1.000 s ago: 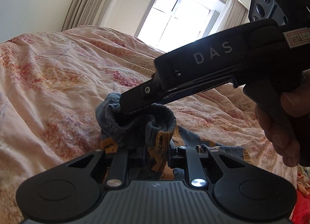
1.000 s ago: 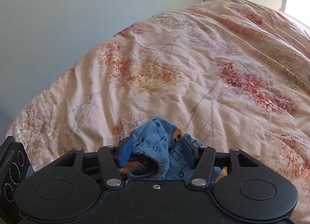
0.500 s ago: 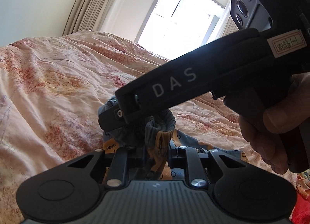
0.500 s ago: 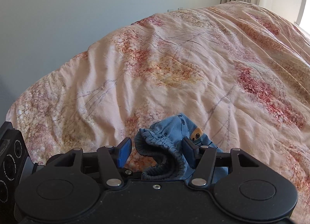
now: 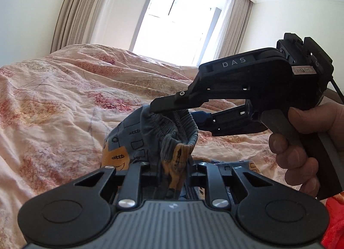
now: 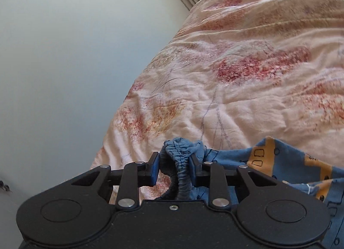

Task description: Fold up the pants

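The pants (image 5: pixel 131 141) are small, blue with orange patches and black line drawings, with a gathered elastic waistband. My left gripper (image 5: pixel 169 167) is shut on a bunch of the waistband. My right gripper (image 6: pixel 174 164) is shut on another part of the waistband (image 6: pixel 182 158); the cloth (image 6: pixel 279 163) trails off to its right. In the left wrist view the right gripper (image 5: pixel 247 94) comes in from the right, held by a hand (image 5: pixel 301 141), its fingers (image 5: pixel 172 102) pinching the waistband just above mine. The pants hang lifted over the bed.
A wrinkled pink floral quilt (image 5: pixel 53 102) covers the bed (image 6: pixel 247 66). A bright window (image 5: pixel 178 23) with beige curtains stands behind. A plain wall (image 6: pixel 64 55) is on the left of the right wrist view. Something red (image 5: pixel 335 227) lies at the lower right.
The right gripper has closed on the waistband and drawn back to the right and upward. The pants have lifted and spread a little between the two grippers.
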A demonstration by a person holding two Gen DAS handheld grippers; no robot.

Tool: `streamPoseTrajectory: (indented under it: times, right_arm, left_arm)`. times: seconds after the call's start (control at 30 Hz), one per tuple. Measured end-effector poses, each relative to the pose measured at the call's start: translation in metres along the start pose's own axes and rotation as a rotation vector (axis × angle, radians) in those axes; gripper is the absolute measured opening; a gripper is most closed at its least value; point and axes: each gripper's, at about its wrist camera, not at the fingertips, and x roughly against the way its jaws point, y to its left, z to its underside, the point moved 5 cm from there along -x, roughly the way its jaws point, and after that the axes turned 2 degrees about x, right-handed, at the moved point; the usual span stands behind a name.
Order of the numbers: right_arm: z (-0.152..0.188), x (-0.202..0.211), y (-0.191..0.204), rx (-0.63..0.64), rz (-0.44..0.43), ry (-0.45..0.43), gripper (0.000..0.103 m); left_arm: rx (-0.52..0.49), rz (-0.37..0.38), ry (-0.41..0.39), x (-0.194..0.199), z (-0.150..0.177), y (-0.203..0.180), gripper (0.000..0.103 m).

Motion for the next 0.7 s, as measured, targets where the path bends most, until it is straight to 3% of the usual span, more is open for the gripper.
streamPoseTrajectory:
  times: [0.2, 0.7]
  right_arm:
    - [0.007, 0.037, -0.054, -0.161, -0.024, -0.050, 0.030]
    - [0.018, 0.081, -0.105, -0.217, -0.037, -0.102, 0.030]
  left_arm:
    - [-0.052, 0.015, 0.046, -0.026, 0.009, -0.037, 0.022]
    - [-0.132, 0.021, 0.114, -0.063, 0.017, -0.081, 0.022]
